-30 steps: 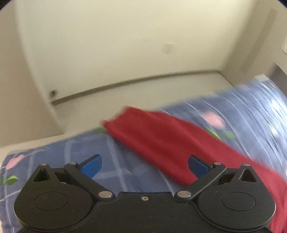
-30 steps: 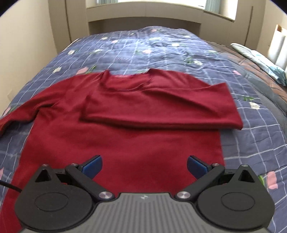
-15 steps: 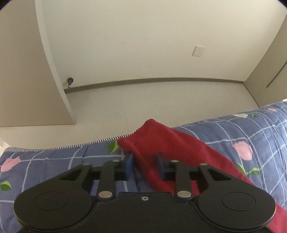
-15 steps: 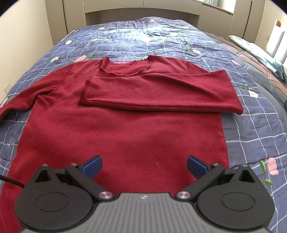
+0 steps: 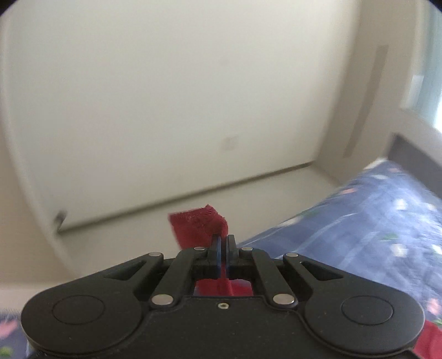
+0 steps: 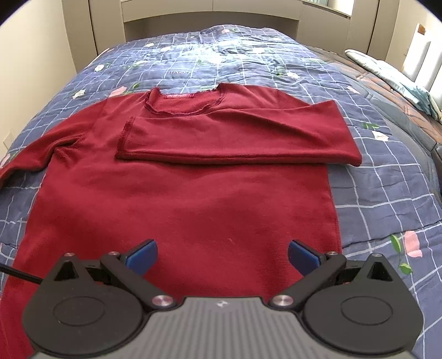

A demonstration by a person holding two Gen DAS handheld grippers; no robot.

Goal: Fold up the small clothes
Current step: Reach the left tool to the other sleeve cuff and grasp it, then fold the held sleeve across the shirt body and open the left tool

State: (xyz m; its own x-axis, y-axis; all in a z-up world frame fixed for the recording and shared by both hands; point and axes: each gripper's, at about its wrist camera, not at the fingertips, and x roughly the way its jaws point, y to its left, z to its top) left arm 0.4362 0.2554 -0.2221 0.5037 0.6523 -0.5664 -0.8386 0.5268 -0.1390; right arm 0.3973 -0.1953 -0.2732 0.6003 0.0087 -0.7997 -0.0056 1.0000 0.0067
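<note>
Right wrist view, near field: right gripper spread wide, blue pads apart, nothing between them, poised over the lower body of the red long-sleeved shirt. Thin black cable at 9 o'clock of the gripper body.

Shirt laid flat, front up, on the blue floral quilt, hem nearest, neckline at 12 o'clock. Folded sleeve lying across the chest, cuff end toward 9 o'clock, fold edge toward 3 o'clock just past the side seam. Other sleeve stretched out toward 9 o'clock, running off the frame edge. Bare quilt showing at 3 o'clock and beyond the collar at 12 o'clock.

Far field: pale headboard panel at 12 o'clock, wall at 9 to 10 o'clock, a second bed's cover at 2 o'clock.

Left wrist view, motion-blurred: left gripper pressed together, pinching the sleeve cuff. Cuff sticking up past the fingertips toward 11 o'clock, clear of the bedding; more red cloth visible beneath the linkage at 6 o'clock. Quilt edge at 3 o'clock. Beyond: pale floor, baseboard line and cream wall from 9 to 1 o'clock.
</note>
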